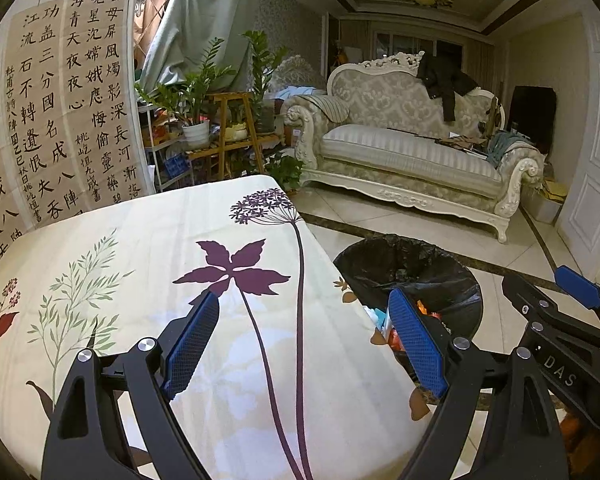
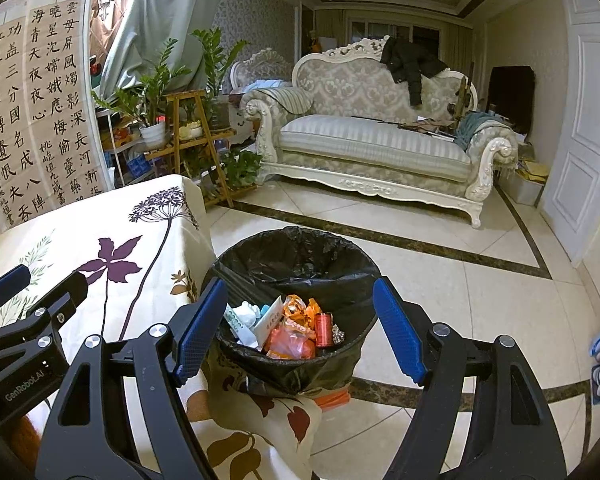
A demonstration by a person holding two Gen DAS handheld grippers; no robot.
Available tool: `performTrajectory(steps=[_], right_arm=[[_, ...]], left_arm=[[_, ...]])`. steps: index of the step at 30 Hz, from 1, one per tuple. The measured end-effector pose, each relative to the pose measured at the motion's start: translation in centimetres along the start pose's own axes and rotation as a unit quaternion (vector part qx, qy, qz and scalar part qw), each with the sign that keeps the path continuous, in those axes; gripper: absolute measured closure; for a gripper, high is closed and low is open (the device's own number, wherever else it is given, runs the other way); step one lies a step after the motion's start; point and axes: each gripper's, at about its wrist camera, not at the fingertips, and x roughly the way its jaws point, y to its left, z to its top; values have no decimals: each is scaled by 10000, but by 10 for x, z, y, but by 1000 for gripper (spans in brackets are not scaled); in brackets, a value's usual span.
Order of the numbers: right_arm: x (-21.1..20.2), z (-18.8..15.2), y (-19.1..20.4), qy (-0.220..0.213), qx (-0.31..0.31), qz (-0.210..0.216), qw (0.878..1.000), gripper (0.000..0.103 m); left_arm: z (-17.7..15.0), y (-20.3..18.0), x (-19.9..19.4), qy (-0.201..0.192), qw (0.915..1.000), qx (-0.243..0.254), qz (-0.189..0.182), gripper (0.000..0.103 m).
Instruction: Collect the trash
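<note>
Both tools [image 1: 306,338] [image 2: 300,330] wide open, empty.

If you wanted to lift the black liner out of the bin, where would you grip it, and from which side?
Grip the liner's folded-over rim on the side next to the table, coming from above with the open right claw. The plastic bunches loosely there, while trash fills the middle.
</note>
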Motion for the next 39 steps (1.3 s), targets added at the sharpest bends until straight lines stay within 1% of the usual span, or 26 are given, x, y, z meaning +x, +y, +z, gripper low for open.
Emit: performTrajectory(steps=[39], right_arm=[[-1, 1, 1, 13, -5, -2, 10000, 29]], left_arm=[[0, -1, -2, 14, 10000, -37, 4, 19]])
